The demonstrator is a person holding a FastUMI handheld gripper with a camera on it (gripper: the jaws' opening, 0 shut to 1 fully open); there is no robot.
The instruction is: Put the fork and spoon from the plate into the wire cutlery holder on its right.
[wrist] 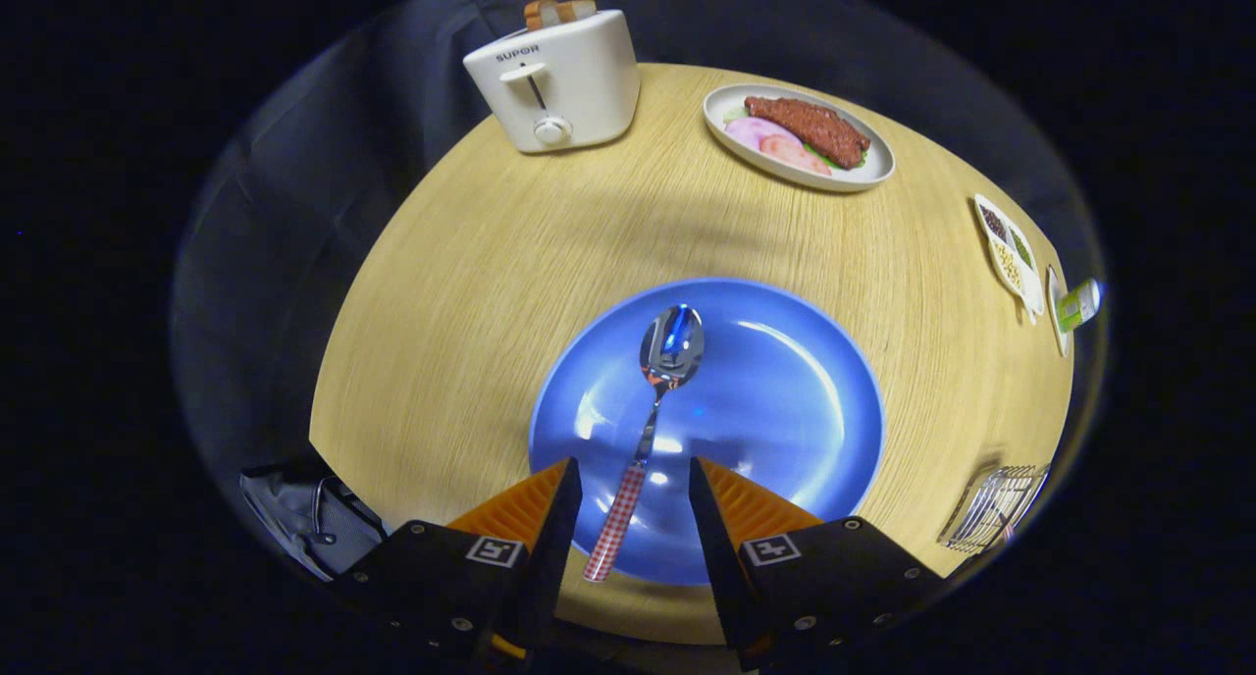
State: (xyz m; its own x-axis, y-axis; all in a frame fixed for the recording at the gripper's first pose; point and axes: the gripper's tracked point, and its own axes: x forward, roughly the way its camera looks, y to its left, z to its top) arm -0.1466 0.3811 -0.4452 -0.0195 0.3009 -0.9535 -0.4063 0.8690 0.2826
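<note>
Wooden table (471,292): we are hovering over the plate (785,400).
Our gripper (633,489) fingers are standing apart, the spoon (648,430) handle lying between them, bowl pointing beyond.

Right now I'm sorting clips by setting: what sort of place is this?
Probably a staged breakfast table: a toaster, a plate of meat, and a spoon on a blue plate, its handle between the open hand-held gripper fingers.

- The camera rides on the gripper (633,518) and looks forward and steeply down along its two spread fingers.
- It hangs close above the near rim of the blue plate (785,400).
- Beyond the plate, its wide fisheye sweep takes in the round wooden table (461,292) to its far edge.
</note>
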